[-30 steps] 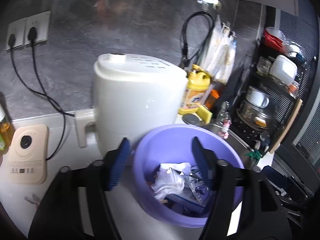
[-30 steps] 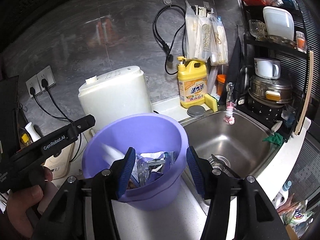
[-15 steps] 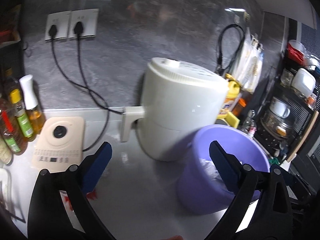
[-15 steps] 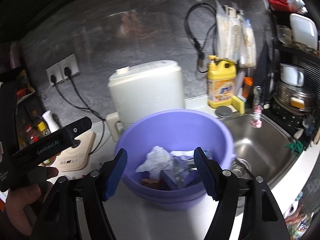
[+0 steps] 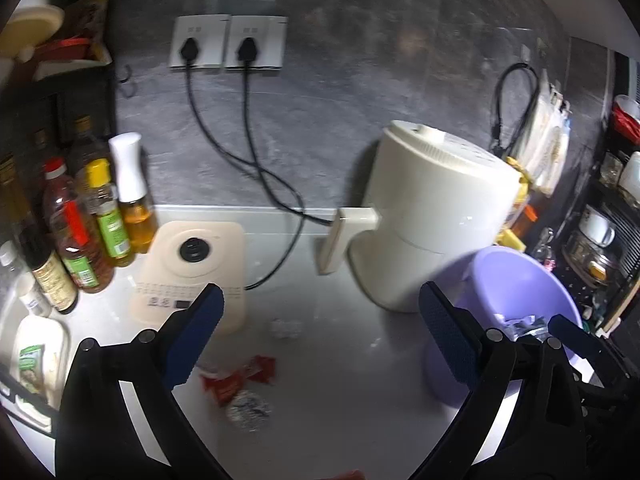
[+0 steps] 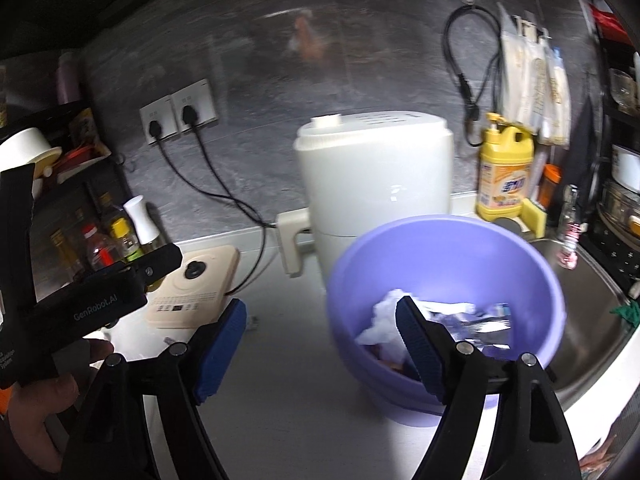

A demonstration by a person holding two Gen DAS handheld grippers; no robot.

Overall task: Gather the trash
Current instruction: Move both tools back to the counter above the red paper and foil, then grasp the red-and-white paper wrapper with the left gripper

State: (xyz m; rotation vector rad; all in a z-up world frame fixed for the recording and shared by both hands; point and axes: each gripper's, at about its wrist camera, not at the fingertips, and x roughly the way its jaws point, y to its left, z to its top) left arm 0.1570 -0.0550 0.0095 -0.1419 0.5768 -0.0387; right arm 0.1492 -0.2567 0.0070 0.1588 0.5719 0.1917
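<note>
A purple bin (image 6: pixel 448 248) stands on the white counter by the sink and holds white paper (image 6: pixel 382 314) and foil wrappers (image 6: pixel 484 322). In the left wrist view the bin (image 5: pixel 516 280) is at the right. Loose trash lies on the counter ahead of my left gripper (image 5: pixel 320 304): red wrappers (image 5: pixel 236 380), a foil ball (image 5: pixel 248 410) and a small crumpled clear scrap (image 5: pixel 286 328). The left gripper is wide open and empty above them. My right gripper (image 6: pixel 320 312) hangs left of the bin, its jaws opening with nothing between them.
A white air fryer (image 5: pixel 432 216) stands behind the bin, its cords running to wall sockets (image 5: pixel 228 42). A beige cooker plate (image 5: pixel 192 264) and several oil bottles (image 5: pixel 96 220) crowd the left. The sink (image 6: pixel 588 320) and a yellow detergent jug (image 6: pixel 506 172) are right.
Both views have swung left, away from over the bin. Both grippers have widened. The red wrappers and foil ball on the counter have come into the left wrist view.
</note>
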